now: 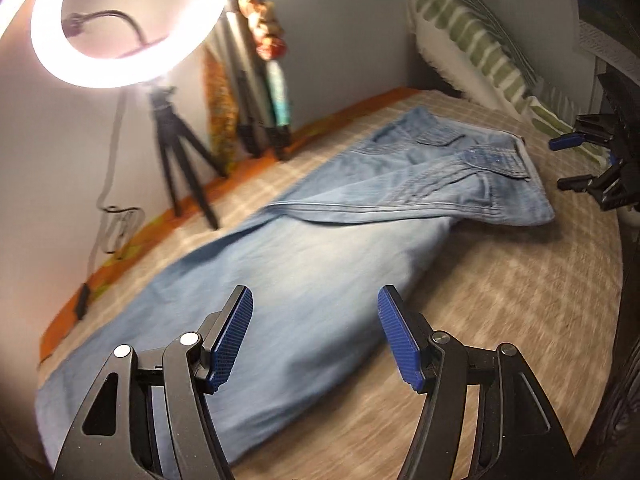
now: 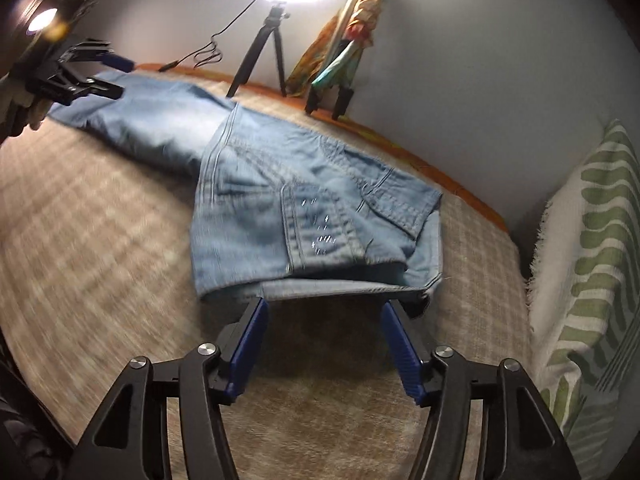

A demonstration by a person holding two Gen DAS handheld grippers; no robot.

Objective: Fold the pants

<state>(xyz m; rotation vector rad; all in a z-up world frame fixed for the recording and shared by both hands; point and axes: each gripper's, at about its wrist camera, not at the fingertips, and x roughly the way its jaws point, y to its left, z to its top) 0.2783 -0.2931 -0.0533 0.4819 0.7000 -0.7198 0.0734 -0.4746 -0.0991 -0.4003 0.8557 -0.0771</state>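
Light blue jeans (image 1: 320, 248) lie folded lengthwise on the checked bedspread (image 1: 500, 280). My left gripper (image 1: 316, 300) is open and empty above the leg end. My right gripper (image 2: 324, 308) is open and empty, its tips just at the waistband edge of the jeans (image 2: 304, 216). The right gripper also shows in the left wrist view (image 1: 576, 160) beyond the waistband. The left gripper shows in the right wrist view (image 2: 116, 76) over the far leg end.
A lit ring light (image 1: 120, 24) on a small tripod (image 1: 180, 152) stands by the wall, with a folded tripod and cloth (image 1: 264, 80) beside it. A green-striped pillow (image 2: 592, 260) leans at the head of the bed.
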